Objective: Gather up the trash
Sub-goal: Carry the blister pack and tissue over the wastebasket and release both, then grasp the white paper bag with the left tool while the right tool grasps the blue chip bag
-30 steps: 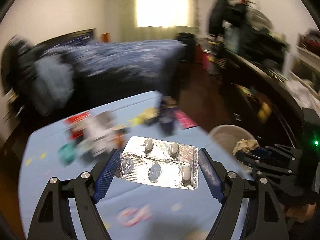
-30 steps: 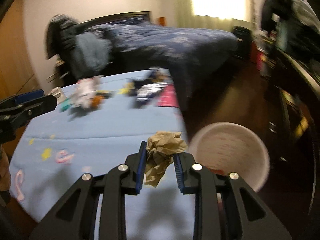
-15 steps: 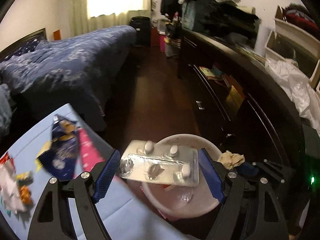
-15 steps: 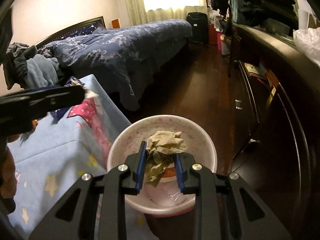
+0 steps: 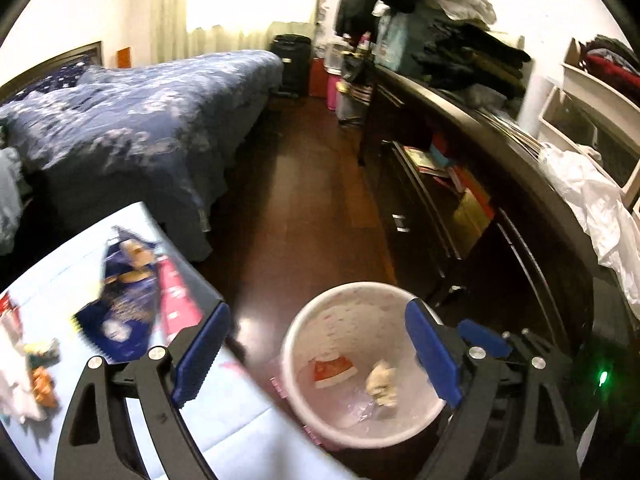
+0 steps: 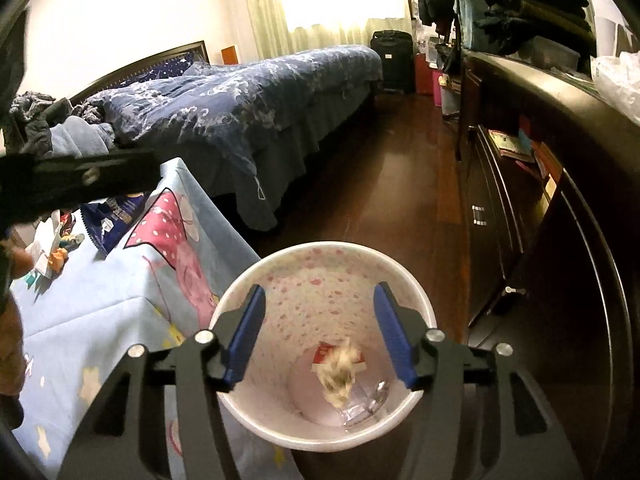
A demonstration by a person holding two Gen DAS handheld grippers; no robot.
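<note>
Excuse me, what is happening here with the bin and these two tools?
A person is collecting trash with a gripper in each hand. Both the left gripper and the right gripper are above the white bin on the floor beside the table; their jaws are opening with nothing between them. A crumpled paper ball is inside the bin, near a red and white wrapper. More litter, such as a dark blue packet, is on the table.

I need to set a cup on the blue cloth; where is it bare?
The tablecloth is bare between the pink cartoon print and the gripper. It is crowded at the far left, around the navy wrapper and small scraps.
</note>
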